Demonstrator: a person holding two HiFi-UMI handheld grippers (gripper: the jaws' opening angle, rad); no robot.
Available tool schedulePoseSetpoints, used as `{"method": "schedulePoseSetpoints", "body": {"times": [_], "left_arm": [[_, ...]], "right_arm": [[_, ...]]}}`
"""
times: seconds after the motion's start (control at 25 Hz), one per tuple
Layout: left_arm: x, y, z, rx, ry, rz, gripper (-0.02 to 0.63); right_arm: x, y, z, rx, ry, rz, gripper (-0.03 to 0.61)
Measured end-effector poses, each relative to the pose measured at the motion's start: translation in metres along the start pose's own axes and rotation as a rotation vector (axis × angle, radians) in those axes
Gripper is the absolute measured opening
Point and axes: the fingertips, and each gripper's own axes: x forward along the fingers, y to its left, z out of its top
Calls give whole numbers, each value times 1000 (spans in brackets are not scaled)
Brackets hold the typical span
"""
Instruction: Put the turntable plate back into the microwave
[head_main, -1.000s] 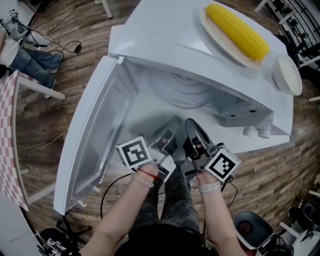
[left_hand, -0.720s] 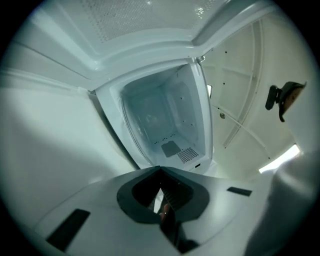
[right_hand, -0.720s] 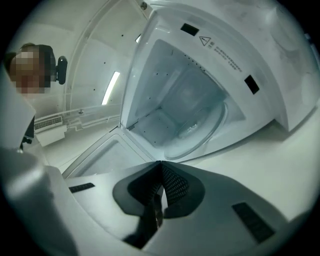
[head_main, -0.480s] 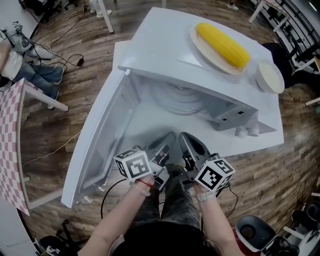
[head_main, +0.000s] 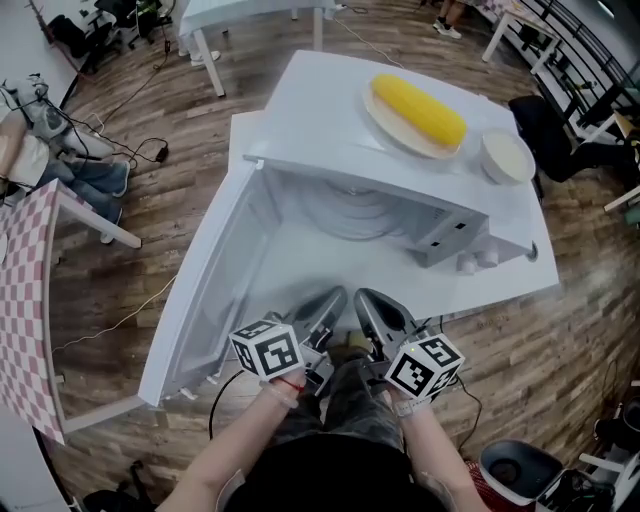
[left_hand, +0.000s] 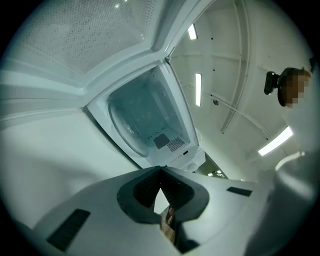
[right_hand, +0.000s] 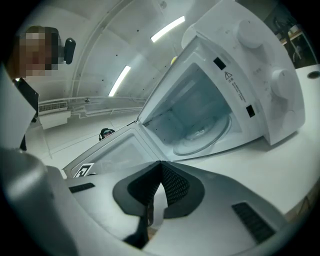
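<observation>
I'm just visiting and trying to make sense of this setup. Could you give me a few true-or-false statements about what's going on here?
1. The microwave has its door open. True.
2. The corn is inside the microwave. False: it lies on a plate on top of the microwave.
3. The left gripper and the right gripper both have their fingers together, with nothing between them. True.
4. The right gripper is carrying the turntable plate. False: the turntable plate lies inside the microwave, apart from both grippers.
5. A white bowl stands beside the corn's plate on top of the microwave. True.
</observation>
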Motion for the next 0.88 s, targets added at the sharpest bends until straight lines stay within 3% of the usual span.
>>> {"method": "schedulePoseSetpoints", "body": {"times": [0.36, 0.6, 0.72, 0.88], "left_arm": [[-14, -35, 0, 128, 14, -43, 12], [-21, -54, 7, 258, 18, -44, 12], [-26, -60, 11, 269, 12, -49, 12], [-29, -69, 19, 213, -20, -65, 12]], "right_arm": [[-21, 25, 12, -124, -12, -2, 20], [-31, 41, 16, -148, -40, 20, 20], [-35, 49, 17, -159, -49, 28, 20], [-41, 57, 23, -156, -79, 50, 20]]}}
